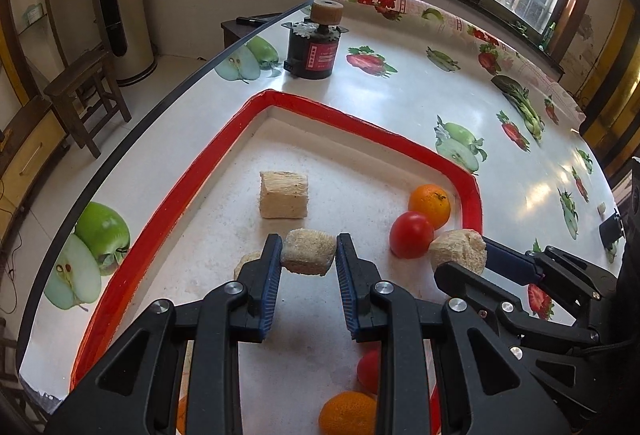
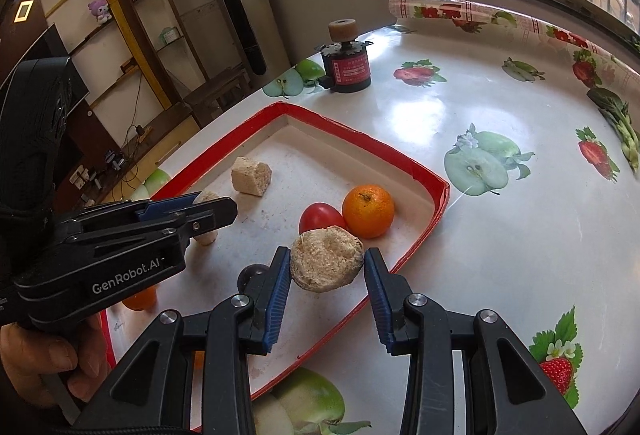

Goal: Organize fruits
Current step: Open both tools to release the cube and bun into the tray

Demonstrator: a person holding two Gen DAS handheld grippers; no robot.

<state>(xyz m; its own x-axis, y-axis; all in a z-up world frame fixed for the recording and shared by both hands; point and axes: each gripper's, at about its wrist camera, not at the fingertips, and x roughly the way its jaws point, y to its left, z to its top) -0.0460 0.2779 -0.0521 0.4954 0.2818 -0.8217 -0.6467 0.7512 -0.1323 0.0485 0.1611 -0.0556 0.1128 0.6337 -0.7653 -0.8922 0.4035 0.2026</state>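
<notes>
Both grippers are lined up on their own beige fibrous chunk inside the red-rimmed tray [image 1: 320, 107]. The left gripper [image 1: 308, 255] has its jaws wide open with one chunk [image 1: 308, 251] dead center between the tips, long axis running across the gap. The right gripper [image 2: 325, 267] is the same story, open around the rounder chunk [image 2: 326, 265], which has the tomato [image 2: 320, 217] and orange [image 2: 368, 210] just beyond it. Neither looks clamped yet.

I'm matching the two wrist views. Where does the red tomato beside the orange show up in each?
Left wrist: the red tomato sits right of centre, just below-left of the orange.
Right wrist: the red tomato is near centre, left of the orange.
Shared landmark: the black motor beyond the tray.
</notes>
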